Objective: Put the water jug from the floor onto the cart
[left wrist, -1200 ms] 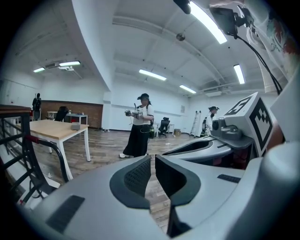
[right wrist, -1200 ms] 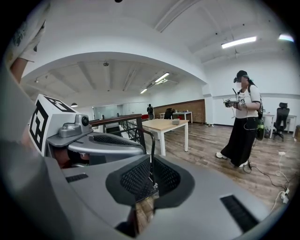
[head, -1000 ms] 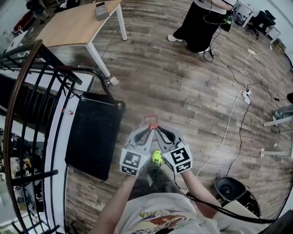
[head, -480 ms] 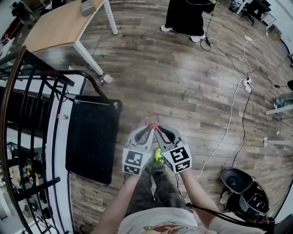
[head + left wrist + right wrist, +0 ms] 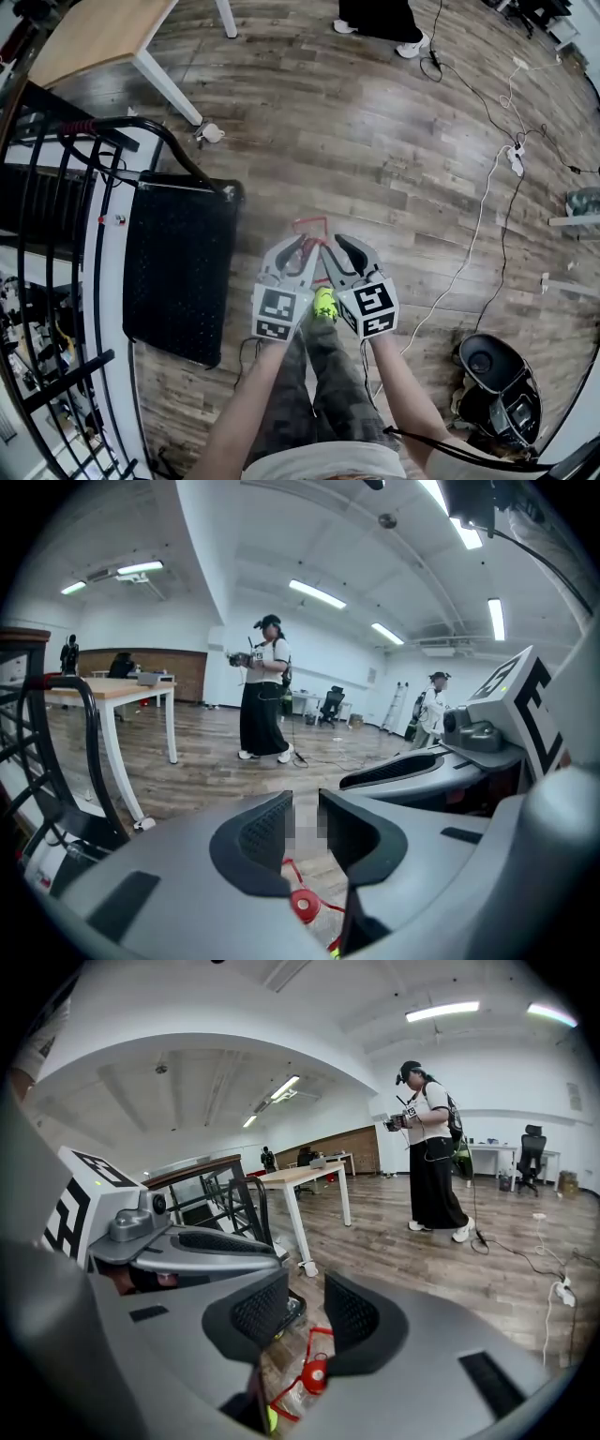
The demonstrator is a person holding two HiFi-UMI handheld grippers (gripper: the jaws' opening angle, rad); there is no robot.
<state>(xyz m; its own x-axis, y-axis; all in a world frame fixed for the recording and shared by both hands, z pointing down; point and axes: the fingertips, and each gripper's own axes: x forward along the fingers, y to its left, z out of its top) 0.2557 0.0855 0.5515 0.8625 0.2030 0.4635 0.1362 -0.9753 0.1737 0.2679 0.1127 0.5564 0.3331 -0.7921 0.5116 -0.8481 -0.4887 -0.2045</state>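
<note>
Dropped toward the floor (image 5: 403,150) since 1 s ago, with left hand-held gripper (image 5: 298,249) and right hand-held gripper (image 5: 339,246) side by side, jaws of both just opening and now apart, nothing between them. Hovering above the water jug (image 5: 312,1373) on the floor, with its red handle (image 5: 311,224) just past the tips and the cart (image 5: 178,272) near on the left. Likely failure: biting the thin handle off-centre, or fouling 2 crowded hand-held grippers on each other, then losing a probably heavy jug short of the cart deck.

left tongs (image 5: 296,251): jaws opening, empty; right tongs (image 5: 341,251): same; both lower, nearer water jug (image 5: 309,225)
</note>
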